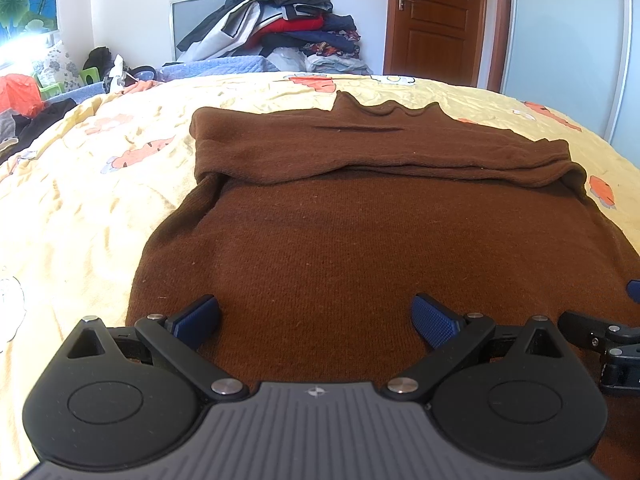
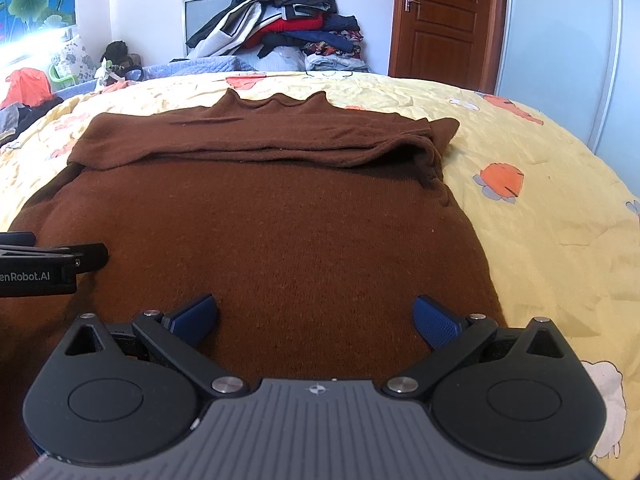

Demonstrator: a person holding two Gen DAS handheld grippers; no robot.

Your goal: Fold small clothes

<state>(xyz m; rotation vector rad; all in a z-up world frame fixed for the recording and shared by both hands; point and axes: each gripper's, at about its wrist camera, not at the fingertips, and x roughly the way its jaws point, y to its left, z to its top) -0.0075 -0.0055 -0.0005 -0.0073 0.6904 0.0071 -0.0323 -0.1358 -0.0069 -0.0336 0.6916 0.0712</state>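
A brown knit sweater (image 1: 340, 240) lies flat on the yellow bedspread (image 1: 80, 200), collar at the far end, both sleeves folded across the chest. It also shows in the right wrist view (image 2: 280, 232). My left gripper (image 1: 316, 320) is open and empty over the sweater's near hem, left part. My right gripper (image 2: 316, 318) is open and empty over the near hem, right part. The right gripper's body shows at the left wrist view's right edge (image 1: 600, 344); the left gripper's body shows at the right wrist view's left edge (image 2: 44, 268).
A pile of clothes (image 1: 288, 20) is stacked beyond the bed's far edge. A wooden door (image 1: 436, 20) and a wardrobe (image 1: 568, 40) stand at the back right. Dark and orange items (image 1: 24, 100) lie at the far left.
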